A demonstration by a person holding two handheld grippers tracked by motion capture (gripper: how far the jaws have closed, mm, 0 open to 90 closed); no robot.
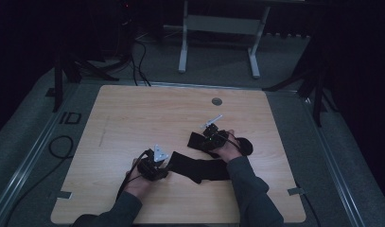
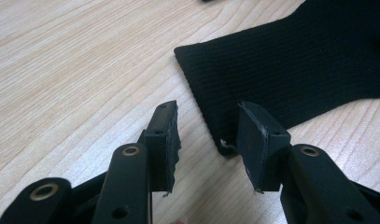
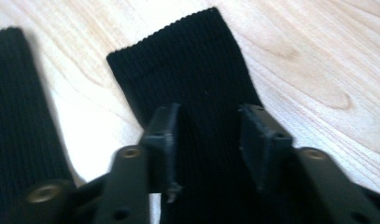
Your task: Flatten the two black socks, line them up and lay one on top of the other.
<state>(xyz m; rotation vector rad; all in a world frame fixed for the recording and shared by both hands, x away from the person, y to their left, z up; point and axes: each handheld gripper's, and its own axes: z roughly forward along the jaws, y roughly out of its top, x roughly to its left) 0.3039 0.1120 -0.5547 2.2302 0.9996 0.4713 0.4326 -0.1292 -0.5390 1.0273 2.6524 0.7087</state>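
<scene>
Two black socks lie flat on the wooden table (image 1: 133,113). One sock (image 1: 196,168) stretches between my hands; its ribbed cuff (image 2: 290,70) reaches the tips of my left gripper (image 2: 206,135), and one cuff corner lies just inside the right-hand jaw. That left gripper (image 1: 167,165) is open and holds nothing. The other sock (image 1: 197,141) lies farther back. My right gripper (image 1: 205,140) hovers low over its cuff (image 3: 187,65). Its jaws stand apart over the fabric, and the right gripper (image 3: 208,135) is open. The first sock (image 3: 15,121) runs along the left edge of the right gripper view.
A round grey grommet (image 1: 217,101) sits in the tabletop near its far edge. Behind the table stands a white desk frame (image 1: 183,47) on the floor. Cables (image 1: 62,146) loop on the floor at the left. Bare wood surrounds the socks.
</scene>
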